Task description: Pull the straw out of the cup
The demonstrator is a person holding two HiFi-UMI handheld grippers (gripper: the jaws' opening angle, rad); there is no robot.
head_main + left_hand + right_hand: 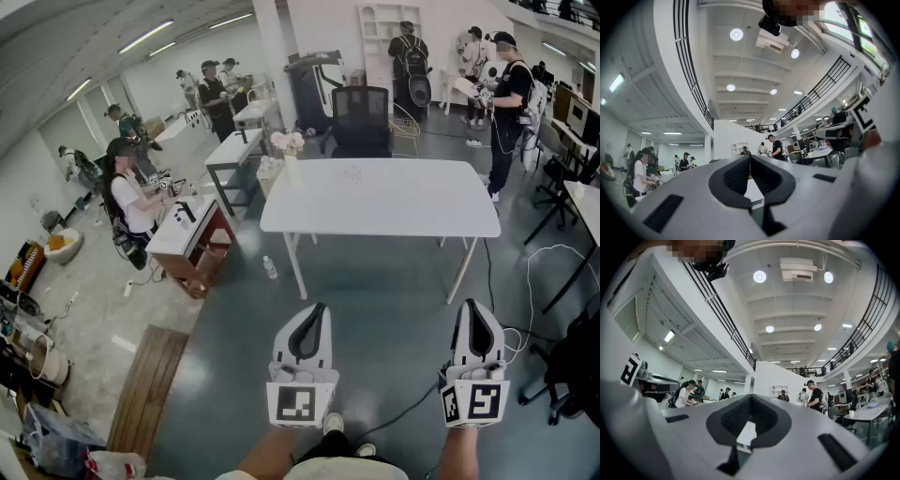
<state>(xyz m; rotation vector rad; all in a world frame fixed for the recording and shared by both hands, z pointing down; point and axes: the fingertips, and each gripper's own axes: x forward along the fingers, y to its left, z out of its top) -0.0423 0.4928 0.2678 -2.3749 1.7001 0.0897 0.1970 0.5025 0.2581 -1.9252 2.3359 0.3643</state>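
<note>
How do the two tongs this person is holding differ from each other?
In the head view the left tongs lean rightwards, while the right tongs point almost straight ahead. The left marker cube bears a different black pattern from the right marker cube. Both tongs are shut, empty and short of the white table.

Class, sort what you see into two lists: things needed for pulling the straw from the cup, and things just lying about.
For the job: faint clear cup on the white table (straw too small to tell); left gripper and right gripper, jaws shut, empty.
Lying about: pink flowers; black office chair; water bottle on the floor.
</note>
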